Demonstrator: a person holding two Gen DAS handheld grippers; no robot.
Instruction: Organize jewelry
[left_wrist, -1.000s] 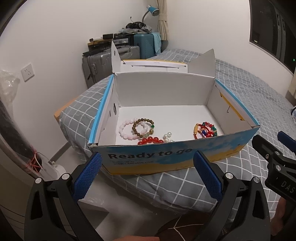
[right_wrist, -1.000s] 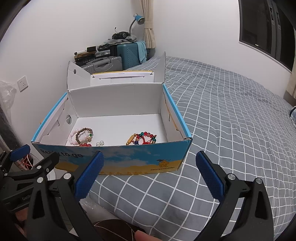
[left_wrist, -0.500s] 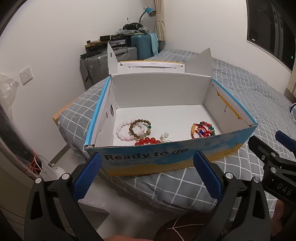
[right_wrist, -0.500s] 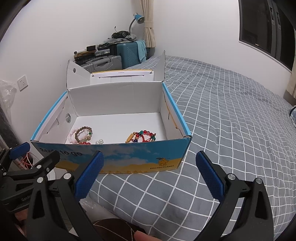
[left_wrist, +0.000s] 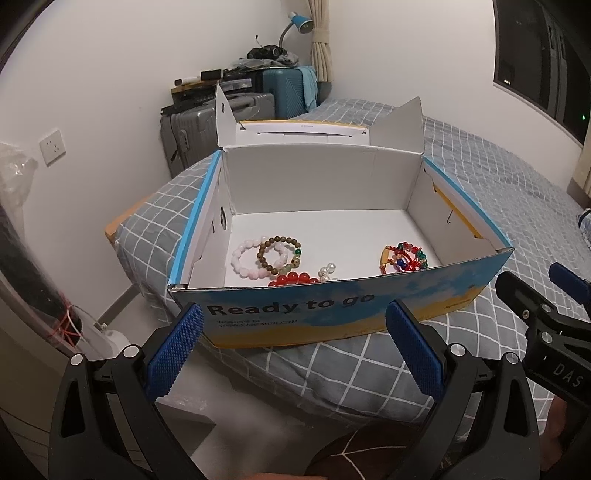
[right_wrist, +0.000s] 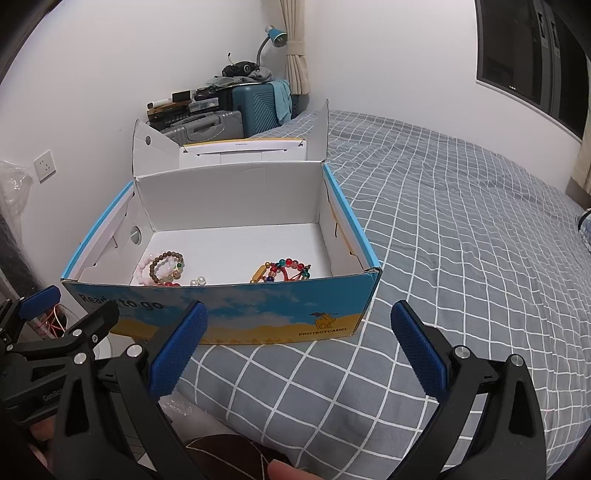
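An open blue cardboard box (left_wrist: 332, 306) (right_wrist: 258, 310) stands on the bed corner. On its white floor lie a pink bead bracelet (left_wrist: 243, 260), a brown bead bracelet (left_wrist: 279, 254) (right_wrist: 166, 266) over it, a red bead bracelet (left_wrist: 293, 278), a few pearls (left_wrist: 328, 271) (right_wrist: 197, 281), and a multicoloured beaded bracelet (left_wrist: 402, 256) (right_wrist: 284, 271) at the right. My left gripper (left_wrist: 295, 350) is open in front of the box's near wall, empty. My right gripper (right_wrist: 301, 345) is open too, just right of it, holding nothing.
The grey checked bedspread (right_wrist: 461, 240) stretches to the right. The box lid (left_wrist: 303, 129) stands up behind. Suitcases (left_wrist: 207, 122) and a blue lamp (right_wrist: 275, 37) are against the far wall. Left of the bed the floor drops away beside a wall socket (left_wrist: 51, 147).
Both grippers have drawn back and risen slightly, so more of the box floor and the beads shows. Jaws stay open; the jewelry has not moved.
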